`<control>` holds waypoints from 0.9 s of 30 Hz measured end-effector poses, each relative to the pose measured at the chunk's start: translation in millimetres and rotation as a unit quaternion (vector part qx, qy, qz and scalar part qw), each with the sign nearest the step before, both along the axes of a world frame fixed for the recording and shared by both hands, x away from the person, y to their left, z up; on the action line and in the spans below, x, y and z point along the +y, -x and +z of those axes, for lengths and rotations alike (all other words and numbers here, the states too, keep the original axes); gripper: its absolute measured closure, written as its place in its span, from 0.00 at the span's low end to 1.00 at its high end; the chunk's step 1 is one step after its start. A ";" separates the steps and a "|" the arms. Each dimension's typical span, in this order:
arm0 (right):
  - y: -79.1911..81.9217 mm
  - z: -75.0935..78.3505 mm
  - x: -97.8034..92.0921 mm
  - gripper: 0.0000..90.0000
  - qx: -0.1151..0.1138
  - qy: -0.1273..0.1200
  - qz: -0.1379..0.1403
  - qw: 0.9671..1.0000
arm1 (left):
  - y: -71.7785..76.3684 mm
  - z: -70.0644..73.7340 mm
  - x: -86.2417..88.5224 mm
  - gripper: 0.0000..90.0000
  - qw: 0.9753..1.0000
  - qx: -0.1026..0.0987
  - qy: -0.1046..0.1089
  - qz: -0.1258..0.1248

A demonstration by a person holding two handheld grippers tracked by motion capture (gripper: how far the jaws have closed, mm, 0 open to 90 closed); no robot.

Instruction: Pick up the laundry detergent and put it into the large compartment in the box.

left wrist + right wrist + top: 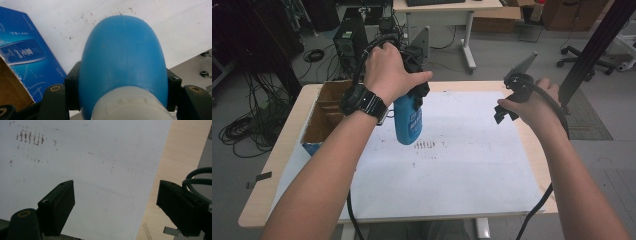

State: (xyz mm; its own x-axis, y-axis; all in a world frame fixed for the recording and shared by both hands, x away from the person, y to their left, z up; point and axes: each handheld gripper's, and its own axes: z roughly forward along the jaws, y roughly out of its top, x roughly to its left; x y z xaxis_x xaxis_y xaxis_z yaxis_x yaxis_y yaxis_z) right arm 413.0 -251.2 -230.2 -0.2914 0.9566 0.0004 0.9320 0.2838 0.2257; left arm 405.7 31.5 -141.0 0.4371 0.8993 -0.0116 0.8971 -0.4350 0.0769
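Stained white sheet (472,165) on table (272,170)

Print on blue box (27,60) and bottle (408,122), illegible

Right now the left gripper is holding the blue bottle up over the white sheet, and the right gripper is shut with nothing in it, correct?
Not quite. The right gripper is open: the right gripper view shows its jaws spread wide apart over the white sheet, with nothing between them. The rest stands: the left gripper holds the blue bottle above the sheet.
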 end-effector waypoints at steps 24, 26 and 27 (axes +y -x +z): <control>-2.1 4.8 -2.0 0.17 0.000 -0.002 0.000 1.000 | -8.1 31.8 24.9 0.42 0.999 -0.009 -0.004 0.042; -2.2 5.6 -3.0 0.16 -0.001 -0.003 -0.002 1.000 | -8.9 33.4 27.7 0.42 0.999 -0.010 -0.006 0.045; -2.2 5.7 -3.4 0.17 -0.002 -0.003 -0.001 1.000 | -10.0 35.3 31.7 0.42 0.999 -0.011 -0.006 0.050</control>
State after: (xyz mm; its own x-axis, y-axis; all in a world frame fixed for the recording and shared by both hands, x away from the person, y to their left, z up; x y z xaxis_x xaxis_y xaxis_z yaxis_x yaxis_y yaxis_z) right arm 415.2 -254.6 -224.5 -0.2887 0.9574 0.0053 0.9317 0.2797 0.2316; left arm 415.7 63.2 -105.7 0.3444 0.9388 0.0081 0.9346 -0.3437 0.0914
